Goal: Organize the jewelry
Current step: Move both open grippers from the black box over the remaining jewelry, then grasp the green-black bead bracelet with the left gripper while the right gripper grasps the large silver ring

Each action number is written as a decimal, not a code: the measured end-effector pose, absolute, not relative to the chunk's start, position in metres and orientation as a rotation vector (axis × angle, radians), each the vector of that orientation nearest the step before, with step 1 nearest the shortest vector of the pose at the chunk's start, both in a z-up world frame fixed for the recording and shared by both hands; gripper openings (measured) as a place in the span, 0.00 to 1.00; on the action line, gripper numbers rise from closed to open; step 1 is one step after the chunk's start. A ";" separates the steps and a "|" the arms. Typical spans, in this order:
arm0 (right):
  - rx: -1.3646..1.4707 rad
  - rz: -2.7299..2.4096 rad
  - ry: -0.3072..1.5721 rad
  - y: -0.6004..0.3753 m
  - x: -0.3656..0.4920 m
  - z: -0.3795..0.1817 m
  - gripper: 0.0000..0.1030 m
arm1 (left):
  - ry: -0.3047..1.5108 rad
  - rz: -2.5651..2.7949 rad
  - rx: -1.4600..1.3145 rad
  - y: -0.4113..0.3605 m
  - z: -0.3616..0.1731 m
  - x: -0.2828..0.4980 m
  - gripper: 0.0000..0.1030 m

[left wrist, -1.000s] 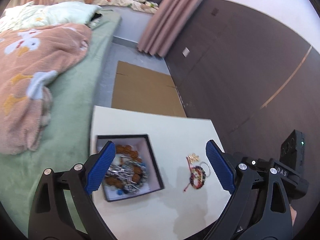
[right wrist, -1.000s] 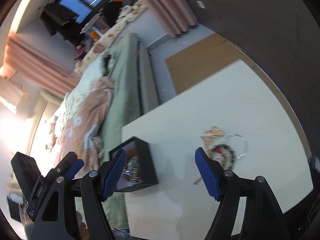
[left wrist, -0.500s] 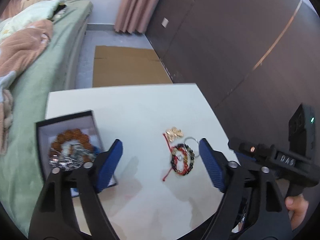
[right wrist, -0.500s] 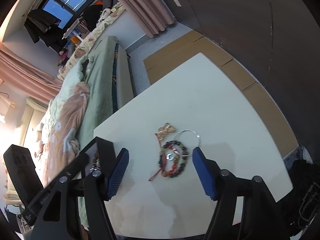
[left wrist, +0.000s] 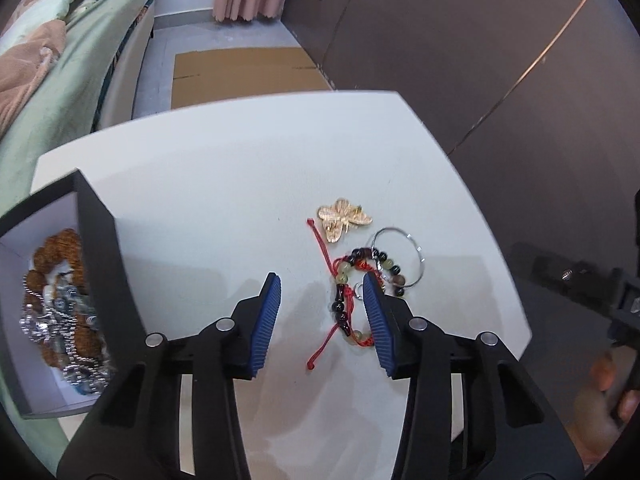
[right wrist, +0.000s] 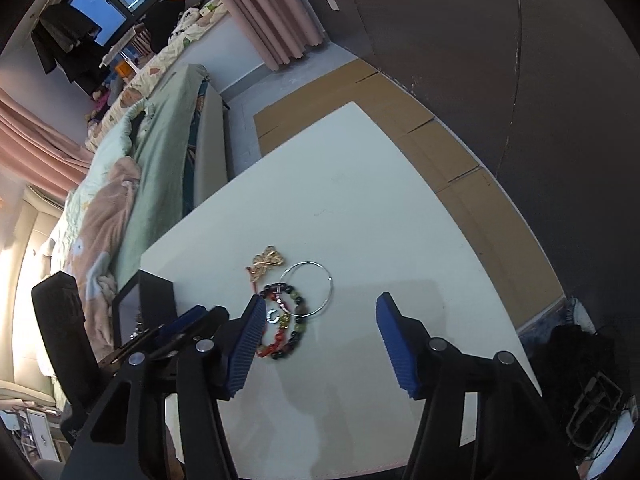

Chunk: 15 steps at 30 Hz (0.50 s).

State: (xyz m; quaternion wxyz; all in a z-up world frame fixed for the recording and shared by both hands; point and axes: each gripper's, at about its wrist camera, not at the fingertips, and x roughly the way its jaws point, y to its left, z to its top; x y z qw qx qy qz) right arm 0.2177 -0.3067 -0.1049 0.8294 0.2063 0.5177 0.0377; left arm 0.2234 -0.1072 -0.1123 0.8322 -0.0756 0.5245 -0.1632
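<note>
A small heap of jewelry lies on the white table (left wrist: pixel 224 184): a gold butterfly brooch (left wrist: pixel 344 218), a thin silver bangle (left wrist: pixel 412 248), a beaded bracelet (left wrist: pixel 348 280) and a red cord (left wrist: pixel 326 342). My left gripper (left wrist: pixel 322 300) is open just above the table, its jaws either side of the bracelet's left part. A black box (left wrist: pixel 102 248) at the left holds brown beads and silver chains (left wrist: pixel 60 300). My right gripper (right wrist: pixel 320 320) is open above the table; the brooch (right wrist: pixel 268 262), bangle (right wrist: pixel 310 286) and bracelet (right wrist: pixel 288 328) lie by its left finger.
A bed with green sheet (left wrist: pixel 52 92) and pink blanket (left wrist: pixel 28 64) runs along the table's left side. Flat cardboard (left wrist: pixel 244 72) lies on the floor beyond the far edge. A dark wall panel (left wrist: pixel 460 60) stands close on the right.
My left gripper has swung right from over the box to the loose jewelry and dropped low over it. My right gripper has also come nearer the heap.
</note>
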 end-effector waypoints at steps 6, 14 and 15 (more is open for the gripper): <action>0.450 0.081 1.080 -0.315 0.217 -0.099 0.56 | 1.141 -0.340 -0.091 -0.125 -0.128 0.225 0.36; 0.451 0.094 1.072 -0.318 0.215 -0.099 0.56 | 1.133 -0.307 -0.033 -0.131 -0.128 0.222 0.07; 0.450 0.096 1.074 -0.318 0.215 -0.099 0.56 | 1.139 -0.319 -0.044 -0.131 -0.128 0.221 0.07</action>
